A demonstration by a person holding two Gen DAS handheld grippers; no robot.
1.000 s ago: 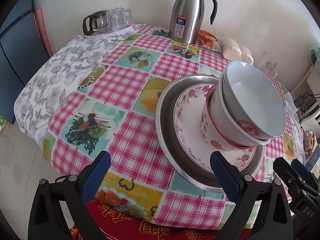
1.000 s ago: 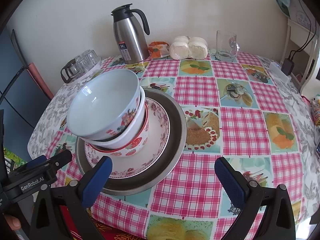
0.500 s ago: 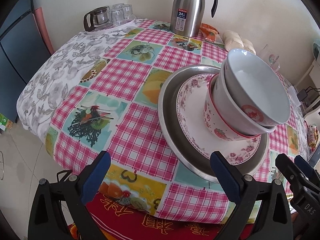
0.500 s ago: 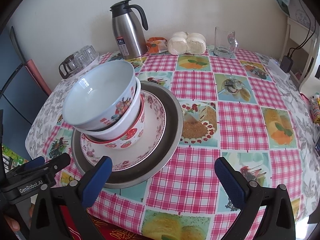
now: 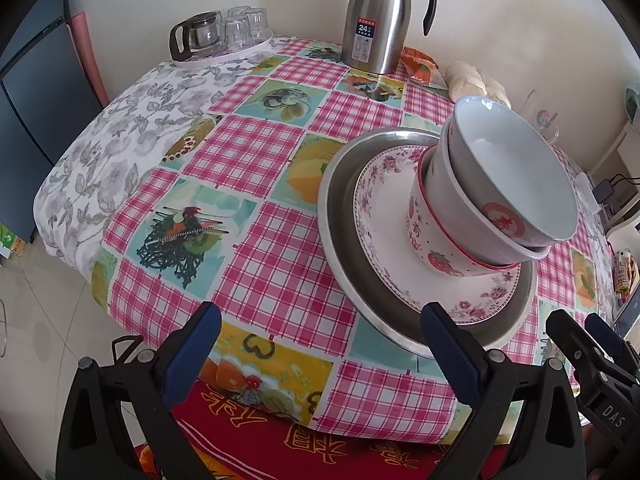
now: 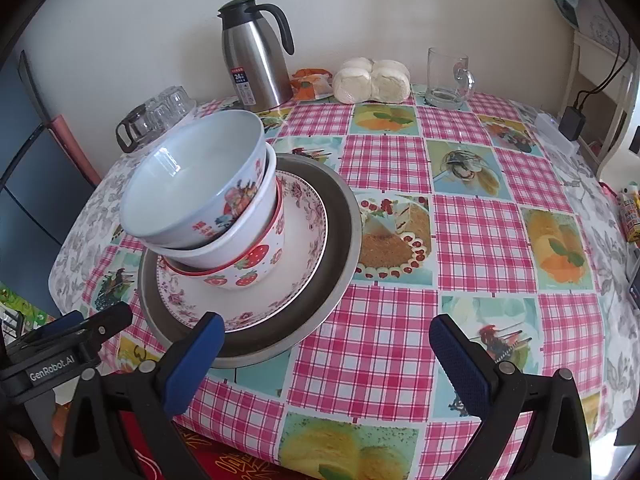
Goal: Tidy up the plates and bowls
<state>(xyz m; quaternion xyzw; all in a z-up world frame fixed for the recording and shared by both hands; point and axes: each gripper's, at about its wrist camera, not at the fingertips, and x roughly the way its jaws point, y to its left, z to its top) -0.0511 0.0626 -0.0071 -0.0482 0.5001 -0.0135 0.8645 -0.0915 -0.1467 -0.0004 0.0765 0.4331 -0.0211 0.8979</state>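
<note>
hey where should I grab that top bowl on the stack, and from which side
Grip the top bowl by its rim, one finger inside and one outside. It leans out of the strawberry bowl toward the left gripper, so that raised, exposed edge is probably easiest. Both grippers' jaws stand open.

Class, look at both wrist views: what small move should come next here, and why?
Probably ease the right gripper forward to the top bowl. Both grippers are open and empty, the left gripper aims at bare tablecloth, and the three bowls sit tilted on the flowered plate.
</note>
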